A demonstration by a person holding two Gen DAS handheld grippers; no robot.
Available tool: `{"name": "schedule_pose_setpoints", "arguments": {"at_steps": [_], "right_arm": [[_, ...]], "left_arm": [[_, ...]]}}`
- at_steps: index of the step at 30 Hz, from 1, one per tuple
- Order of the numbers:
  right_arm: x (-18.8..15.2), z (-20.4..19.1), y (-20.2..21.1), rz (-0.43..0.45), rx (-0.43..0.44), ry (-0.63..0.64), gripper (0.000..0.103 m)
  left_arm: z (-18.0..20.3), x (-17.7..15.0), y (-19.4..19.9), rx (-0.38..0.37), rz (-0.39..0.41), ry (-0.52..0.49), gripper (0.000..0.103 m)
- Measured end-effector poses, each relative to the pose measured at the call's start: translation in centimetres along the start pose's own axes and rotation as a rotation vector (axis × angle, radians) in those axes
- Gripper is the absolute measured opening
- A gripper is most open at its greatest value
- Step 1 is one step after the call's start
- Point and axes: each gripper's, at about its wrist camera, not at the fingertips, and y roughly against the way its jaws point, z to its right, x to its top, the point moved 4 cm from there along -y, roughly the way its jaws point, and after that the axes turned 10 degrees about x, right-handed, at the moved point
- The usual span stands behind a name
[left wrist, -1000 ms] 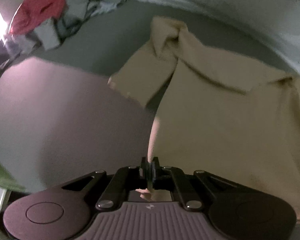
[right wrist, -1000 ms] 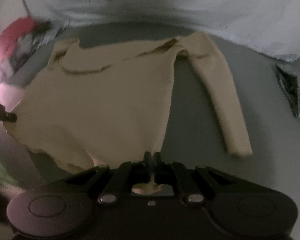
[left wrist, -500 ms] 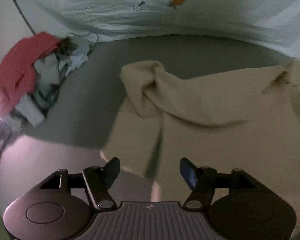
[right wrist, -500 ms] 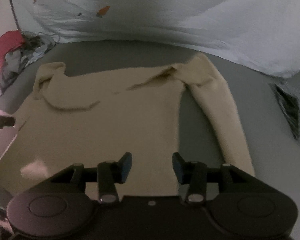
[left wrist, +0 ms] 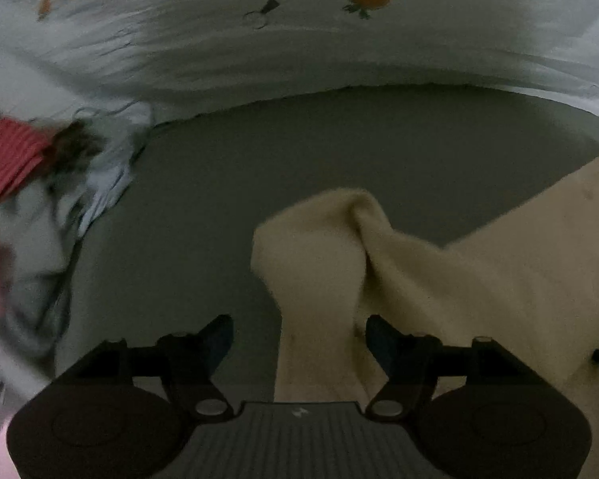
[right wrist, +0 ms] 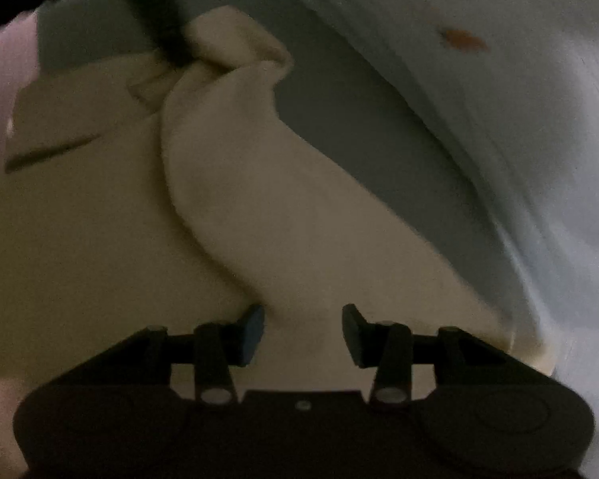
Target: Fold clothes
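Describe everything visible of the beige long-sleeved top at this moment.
The beige top is a soft, knit-looking long-sleeved garment lying spread on the grey bed surface. One sleeve is bunched and folded over near its shoulder; the other sleeve runs out along the grey surface. The left claw and right claw are both open over the fabric, neither gripping it. The dim, blurred frames hide finer details.

We find bare grey bed surface open toward twelve o'clock, bounded by the white quilt beyond, a clothes pile at ten o'clock, and the beige sweater from three.
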Motion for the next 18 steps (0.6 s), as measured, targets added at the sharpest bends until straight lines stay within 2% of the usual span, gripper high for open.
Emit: {"name": "schedule_pose_setpoints", "arguments": {"at_steps": [2, 4, 5, 10, 12, 13, 14, 15, 17, 18], "right_arm": [[1.6, 0.4, -0.5, 0.003, -0.03, 0.104, 0.003], [3.5, 1.3, -0.7, 0.026, -0.064, 0.183, 0.001], [5.0, 2.7, -0.6, 0.051, -0.076, 0.183, 0.001], [14.1, 10.2, -1.6, 0.185, -0.196, 0.151, 0.002], [16.9, 13.3, -1.6, 0.241, -0.262, 0.071, 0.002], [17.7, 14.5, -1.4, 0.27, -0.287, 0.005, 0.003], [17.7, 15.4, -1.3, 0.275, -0.267, -0.056, 0.007], [17.7, 16.2, -1.2, 0.28, -0.247, -0.118, 0.021], [16.9, 17.1, -1.1, 0.283, -0.203, -0.213, 0.037], [15.6, 16.9, -1.2, 0.264, -0.189, -0.237, 0.038]], "left_arm": [[-0.7, 1.0, -1.2, -0.011, 0.009, 0.005, 0.075], [-1.7, 1.7, -2.2, -0.012, 0.013, 0.027, 0.076], [-2.5, 2.0, -2.6, -0.008, 0.011, 0.049, 0.076], [-6.0, 2.7, -4.6, 0.006, -0.003, 0.15, 0.076], [-6.7, 2.7, -4.8, 0.047, 0.008, 0.147, 0.076], [-7.0, 2.7, -4.9, 0.066, 0.012, 0.145, 0.077], [-7.3, 2.5, -5.0, 0.076, 0.01, 0.144, 0.081], [-7.6, 2.4, -5.1, 0.072, 0.003, 0.159, 0.082], [-8.1, 2.2, -5.2, 0.065, -0.01, 0.19, 0.082], [-8.2, 2.1, -5.1, 0.056, -0.021, 0.213, 0.082]]}}
